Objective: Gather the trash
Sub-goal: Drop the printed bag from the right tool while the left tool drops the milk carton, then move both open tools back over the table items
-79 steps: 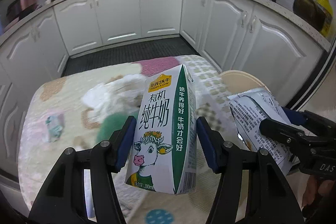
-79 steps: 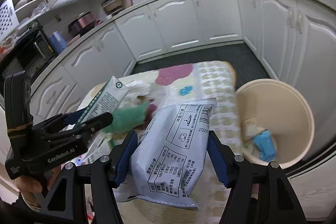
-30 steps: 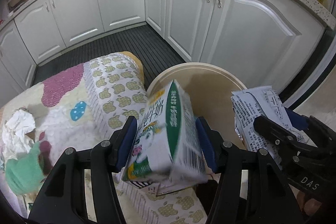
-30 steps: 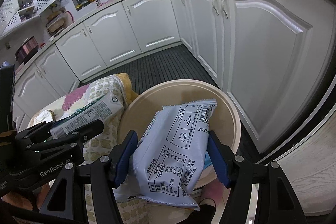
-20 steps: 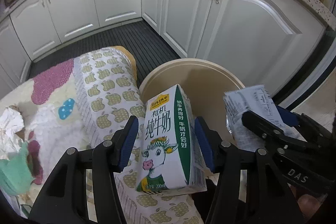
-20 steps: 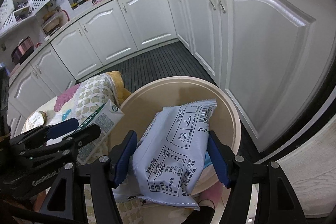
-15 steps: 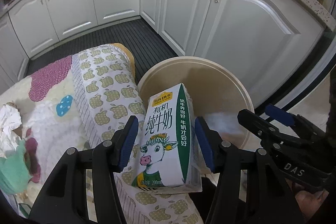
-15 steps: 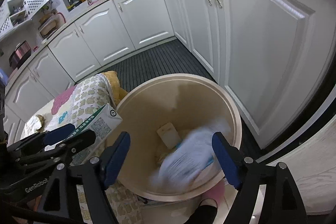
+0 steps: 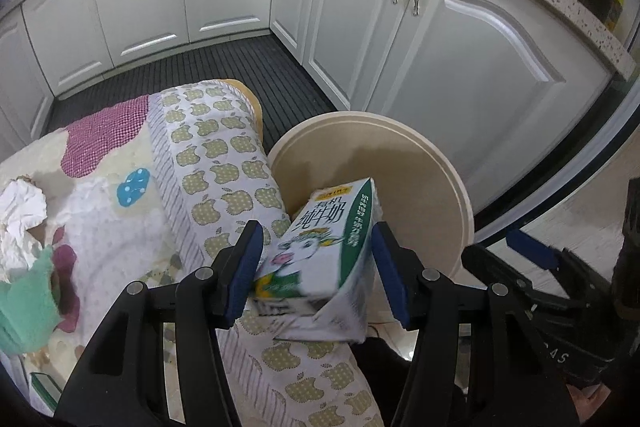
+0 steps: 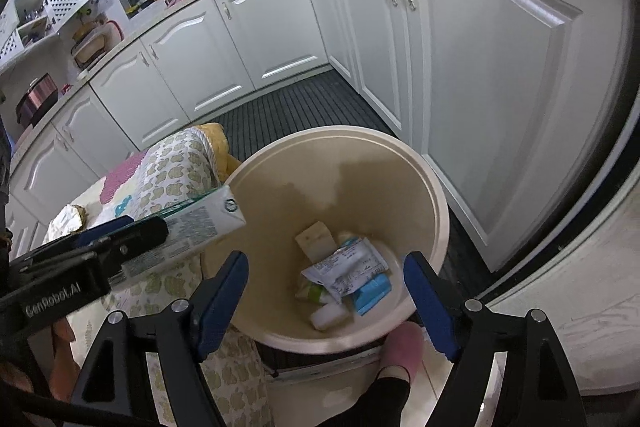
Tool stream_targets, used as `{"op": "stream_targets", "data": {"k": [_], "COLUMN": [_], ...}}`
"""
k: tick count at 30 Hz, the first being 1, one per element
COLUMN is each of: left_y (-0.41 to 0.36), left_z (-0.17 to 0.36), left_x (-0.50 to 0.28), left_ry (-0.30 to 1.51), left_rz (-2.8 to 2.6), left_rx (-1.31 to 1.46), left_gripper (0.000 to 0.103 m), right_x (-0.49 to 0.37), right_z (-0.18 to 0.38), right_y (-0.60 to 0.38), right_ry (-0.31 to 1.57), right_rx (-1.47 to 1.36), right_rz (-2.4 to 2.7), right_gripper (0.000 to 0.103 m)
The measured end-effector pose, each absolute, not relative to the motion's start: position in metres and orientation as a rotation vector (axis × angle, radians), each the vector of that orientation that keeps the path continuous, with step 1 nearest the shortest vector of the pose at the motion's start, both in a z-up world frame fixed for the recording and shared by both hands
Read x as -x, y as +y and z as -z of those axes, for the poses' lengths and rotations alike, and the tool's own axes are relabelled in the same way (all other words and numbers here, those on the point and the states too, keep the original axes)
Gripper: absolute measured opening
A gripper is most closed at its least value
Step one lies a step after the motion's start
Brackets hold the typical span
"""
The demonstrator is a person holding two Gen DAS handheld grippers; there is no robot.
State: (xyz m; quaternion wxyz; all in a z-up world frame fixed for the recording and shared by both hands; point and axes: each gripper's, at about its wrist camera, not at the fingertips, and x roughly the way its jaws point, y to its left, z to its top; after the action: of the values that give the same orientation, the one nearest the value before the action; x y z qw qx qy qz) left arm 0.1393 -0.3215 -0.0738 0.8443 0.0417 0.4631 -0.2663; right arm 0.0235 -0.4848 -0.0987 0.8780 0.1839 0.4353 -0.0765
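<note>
Your right gripper (image 10: 326,293) stands apart and empty over the bin (image 10: 436,211), wrapper (image 10: 346,269) already inside, while your left gripper (image 9: 316,267) clamps the milk carton (image 9: 320,255) at the rim, tissue (image 9: 20,215) left on the table.

Milk carton (image 9: 320,259) front: I read big green Chinese characters, 纯牛奶, above a drawn cow head; the carton is tilted and a little blurred.
Milk carton top band: a yellow badge with small characters, too small for me to read.
Milk carton green side: a column of white characters, I cannot read them here.
My left gripper (image 10: 120,247) body, seen from my right camera: white letters "GenRobot.AI".
My right gripper (image 9: 532,259) body, seen from my left camera: white letters upside down, I can read only "AS".
Silver wrapper (image 10: 346,269) in the bin (image 10: 436,203): fine printed lines, not readable.
</note>
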Motion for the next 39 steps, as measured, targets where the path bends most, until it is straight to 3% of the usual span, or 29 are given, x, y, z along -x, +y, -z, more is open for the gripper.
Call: {"op": "stream_targets", "data": {"k": [22,39], "left_y": [-0.319,-0.296], "left_z": [0.07,0.051], "left_x": [-0.141,-0.118], "left_ry": [0.991,0.891], "left_rz": [0.564,0.509], "left_rx": [-0.032,-0.097], "left_gripper": [0.055,0.055], "right_x": [-0.013,-0.012], "right_z": [0.088,0.086], "right_y": [-0.472,-0.448], "right_ry": [0.903,0.91], "right_rx": [-0.36,-0.318], "right_rz": [0.147,0.112], "right_gripper": [0.078,0.078]}}
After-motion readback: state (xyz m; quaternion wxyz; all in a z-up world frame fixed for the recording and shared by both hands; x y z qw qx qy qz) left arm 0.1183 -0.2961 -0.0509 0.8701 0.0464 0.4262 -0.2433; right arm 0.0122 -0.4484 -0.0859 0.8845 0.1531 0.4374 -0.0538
